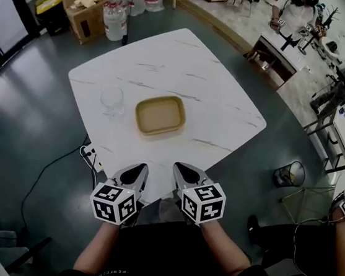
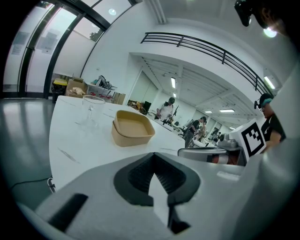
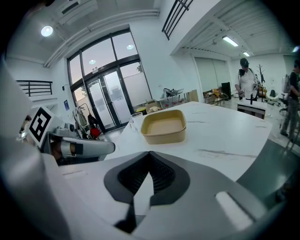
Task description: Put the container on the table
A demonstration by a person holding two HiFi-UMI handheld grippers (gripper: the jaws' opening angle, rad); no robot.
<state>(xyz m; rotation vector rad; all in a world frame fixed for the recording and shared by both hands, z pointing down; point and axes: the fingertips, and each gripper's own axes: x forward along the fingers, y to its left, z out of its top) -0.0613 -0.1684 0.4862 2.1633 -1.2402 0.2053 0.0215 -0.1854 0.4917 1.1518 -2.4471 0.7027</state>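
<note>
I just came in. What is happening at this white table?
A person holds a two-jaw gripper in each hand at the near edge of the white table. The left gripper and the right gripper both have their jaws shut, with nothing between them. The tan container sits on the table near its middle, beside a clear glass; neither gripper touches it.

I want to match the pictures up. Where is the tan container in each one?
Head view: container at the middle of the white table.
Left gripper view: container left of centre.
Right gripper view: container near the centre.
Shared landmark: the clear glass just left of it in every view.
</note>
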